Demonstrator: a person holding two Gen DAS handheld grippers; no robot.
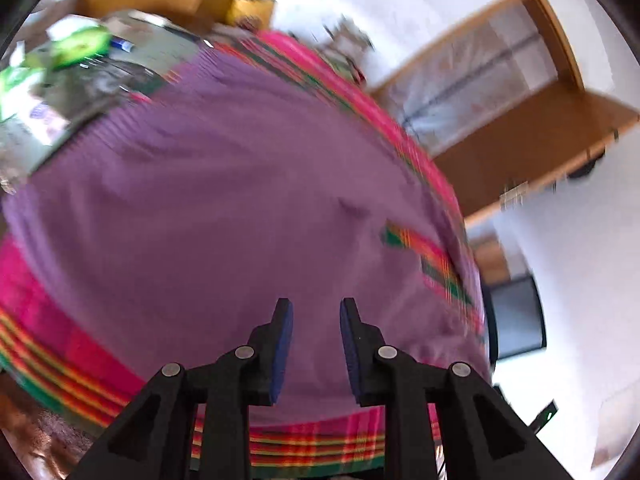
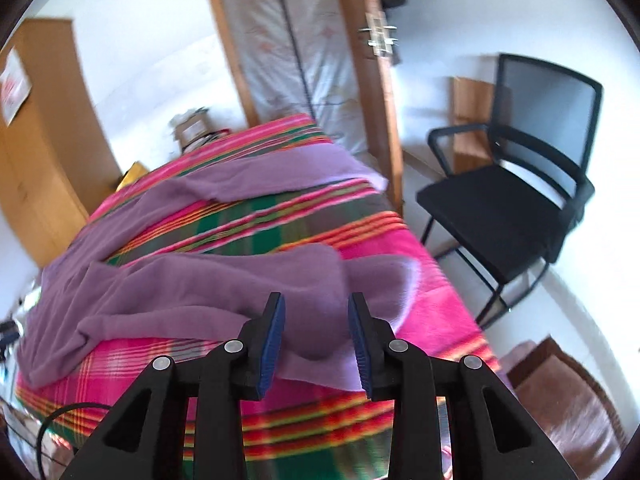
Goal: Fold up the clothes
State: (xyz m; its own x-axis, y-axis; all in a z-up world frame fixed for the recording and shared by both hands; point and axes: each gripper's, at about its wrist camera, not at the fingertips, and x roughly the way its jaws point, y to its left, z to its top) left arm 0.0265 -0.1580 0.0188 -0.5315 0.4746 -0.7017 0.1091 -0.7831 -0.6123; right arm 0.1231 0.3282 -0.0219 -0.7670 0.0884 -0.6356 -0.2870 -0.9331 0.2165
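Right wrist view, purple garment point(image 2: 192, 280) lying crosswise, striped blanket point(image 2: 420, 320) beneath

Both views are brightly lit by daylight, and the white walls point(image 2: 460, 8) are washed out almost to pure white. Strong motion blur is seen in the left wrist view: the purple cloth point(image 1: 224, 200) and the clutter point(image 1: 60, 80) at upper left are smeared. The right wrist view is sharper, with blur mainly near the edges. Straight lines, such as the door frame point(image 2: 376, 92), are bent by the fisheye lens, and dark vignetting is seen at the corners.
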